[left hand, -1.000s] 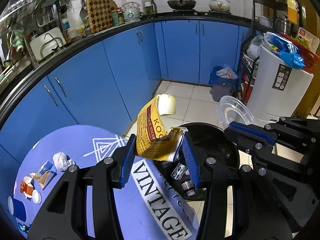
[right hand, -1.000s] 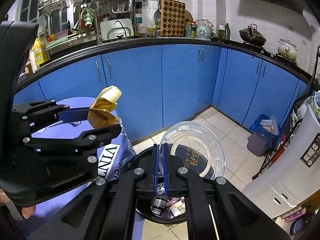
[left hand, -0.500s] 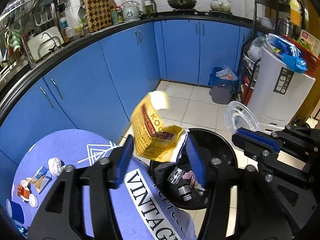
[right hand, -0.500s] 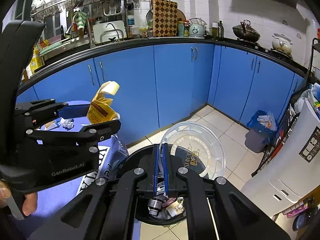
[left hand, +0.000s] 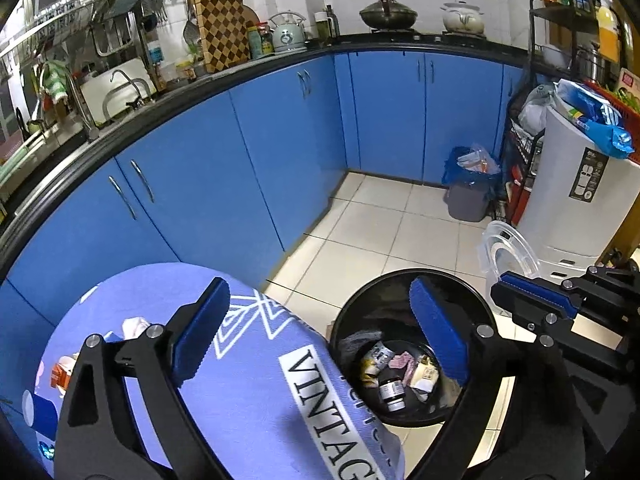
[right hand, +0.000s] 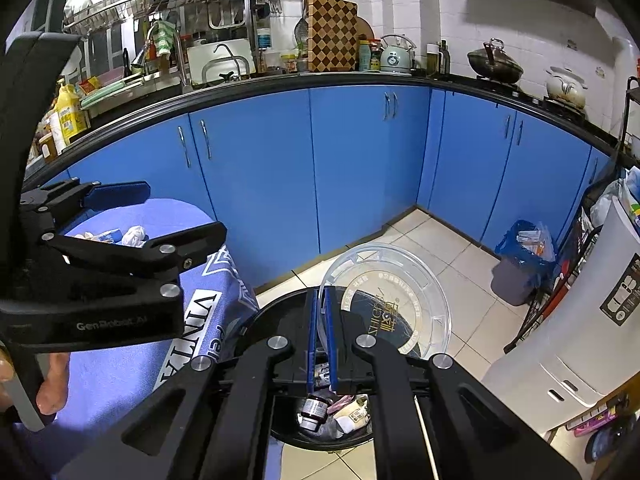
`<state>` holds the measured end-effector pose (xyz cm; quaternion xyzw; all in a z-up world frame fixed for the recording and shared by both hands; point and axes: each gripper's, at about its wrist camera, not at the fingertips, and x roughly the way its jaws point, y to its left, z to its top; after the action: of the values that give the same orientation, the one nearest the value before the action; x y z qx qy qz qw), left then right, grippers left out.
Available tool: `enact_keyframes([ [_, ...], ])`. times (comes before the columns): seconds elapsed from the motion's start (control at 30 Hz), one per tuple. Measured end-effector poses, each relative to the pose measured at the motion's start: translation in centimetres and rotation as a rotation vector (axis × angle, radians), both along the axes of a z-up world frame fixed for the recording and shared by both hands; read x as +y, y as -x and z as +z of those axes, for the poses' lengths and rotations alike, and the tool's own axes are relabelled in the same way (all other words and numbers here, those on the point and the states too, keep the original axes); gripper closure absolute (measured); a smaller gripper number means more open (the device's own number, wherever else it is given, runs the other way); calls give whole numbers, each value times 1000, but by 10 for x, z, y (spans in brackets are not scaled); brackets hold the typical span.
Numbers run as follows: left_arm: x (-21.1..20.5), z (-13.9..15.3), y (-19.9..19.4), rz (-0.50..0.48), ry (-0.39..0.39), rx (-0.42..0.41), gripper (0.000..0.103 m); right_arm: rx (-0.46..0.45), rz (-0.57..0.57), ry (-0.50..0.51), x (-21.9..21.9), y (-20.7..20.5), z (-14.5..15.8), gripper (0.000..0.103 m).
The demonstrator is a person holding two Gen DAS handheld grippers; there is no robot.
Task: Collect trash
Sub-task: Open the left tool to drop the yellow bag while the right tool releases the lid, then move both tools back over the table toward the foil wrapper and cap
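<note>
My left gripper [left hand: 320,312] is open and empty, above the edge of the blue-clothed table [left hand: 240,392] and the black trash bin [left hand: 404,412]. The bin holds several pieces of trash, among them a small jar [left hand: 392,394]. My right gripper [right hand: 320,300] is shut on the clear plastic bin lid [right hand: 400,296] and holds it tilted up over the bin [right hand: 280,432]. More trash lies on the table: a crumpled tissue [left hand: 134,326] and small cartons [left hand: 60,372]. The yellow bag is not in view.
Blue kitchen cabinets [left hand: 280,140] curve behind the table. A grey bin with a blue bag [left hand: 468,196] stands in the corner. A white appliance [left hand: 580,200] stands at the right beside a wire rack. Tiled floor [left hand: 380,232] lies between them.
My left gripper opened wide and the yellow bag left it; the bag is gone from view. The left camera rose a little. My right gripper kept holding the lid.
</note>
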<state>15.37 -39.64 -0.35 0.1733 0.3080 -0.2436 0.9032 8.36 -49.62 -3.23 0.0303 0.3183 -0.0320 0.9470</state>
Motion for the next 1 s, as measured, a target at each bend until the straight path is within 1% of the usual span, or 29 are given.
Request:
enact_keyframes([
  [0.17, 7, 7, 2, 23, -12, -58, 3, 2, 8, -5, 3, -5, 0, 98],
  [0.23, 11, 11, 0, 38, -11, -73, 3, 3, 15, -8, 4, -9, 1, 98],
  [0.47, 25, 20, -14, 92, 19, -68, 3, -2, 33, -12, 10, -20, 4, 98],
  [0.63, 36, 24, -21, 126, 38, -68, 3, -5, 9, 3, 11, -27, 5, 97],
  [0.7, 38, 24, -23, 135, 41, -63, 3, 9, 11, 0, 11, -31, 4, 94],
  [0.73, 39, 24, -24, 136, 44, -59, 3, 11, 12, -2, 11, -32, 4, 78],
  [0.77, 39, 24, -24, 135, 46, -55, 3, 9, 12, 0, 10, -33, 3, 41],
  [0.8, 39, 23, -24, 134, 46, -54, 3, -3, 3, 5, 10, -31, 3, 21],
  [0.83, 39, 23, -23, 133, 45, -56, 3, -32, -11, 15, 10, -28, 5, 11],
  [0.87, 39, 23, -23, 132, 44, -59, 3, -53, -18, 25, 10, -25, 6, 11],
  [1.0, 37, 23, -22, 126, 42, -62, 3, -34, -32, 22, 6, -26, 4, 11],
])
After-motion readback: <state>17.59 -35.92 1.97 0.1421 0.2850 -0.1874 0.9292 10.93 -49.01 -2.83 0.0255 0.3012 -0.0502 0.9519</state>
